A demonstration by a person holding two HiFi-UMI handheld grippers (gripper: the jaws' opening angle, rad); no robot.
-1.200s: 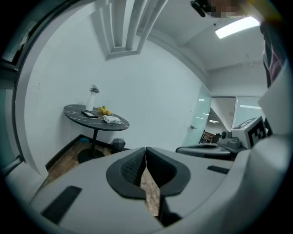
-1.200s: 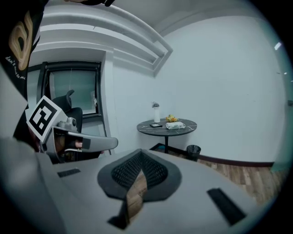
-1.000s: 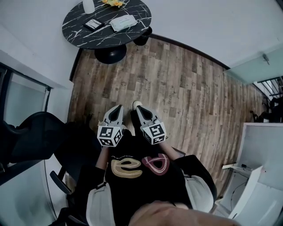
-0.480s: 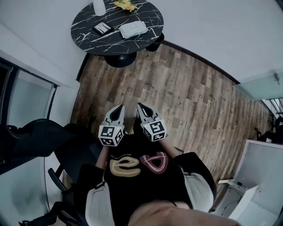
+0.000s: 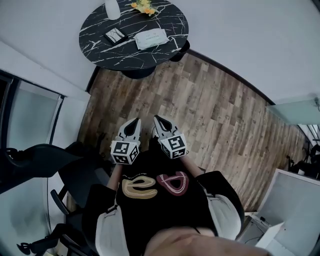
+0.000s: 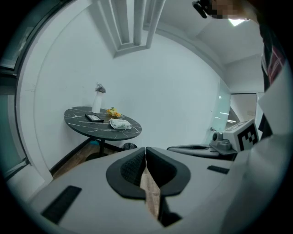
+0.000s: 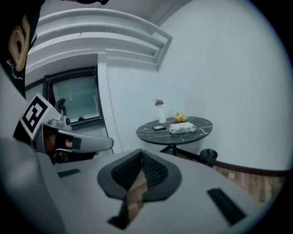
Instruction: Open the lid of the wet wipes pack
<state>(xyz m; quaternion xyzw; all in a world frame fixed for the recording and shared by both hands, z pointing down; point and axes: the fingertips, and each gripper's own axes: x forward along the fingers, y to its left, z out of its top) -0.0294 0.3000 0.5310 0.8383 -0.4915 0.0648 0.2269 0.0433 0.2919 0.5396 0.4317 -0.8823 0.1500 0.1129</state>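
While left gripper (image 5: 135, 121) and right gripper (image 5: 157, 119) hang with jaws together, empty, the soft pale wet wipes pack (image 5: 151, 38) lies well apart on the round black marble table (image 5: 100, 47). Light, squashy, likely slick; its lid flap, too small to see, should be the hold.

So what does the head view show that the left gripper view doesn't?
Only the head view shows the person's black shirt, the black chair at the left, and the left gripper seen whole, marker cube included.

Only the left gripper view shows the stepped ceiling recess and a glass panel at the right.

Both show the round black marble table, the wet wipes pack lying on it, the white vase, the wood floor and the right gripper.
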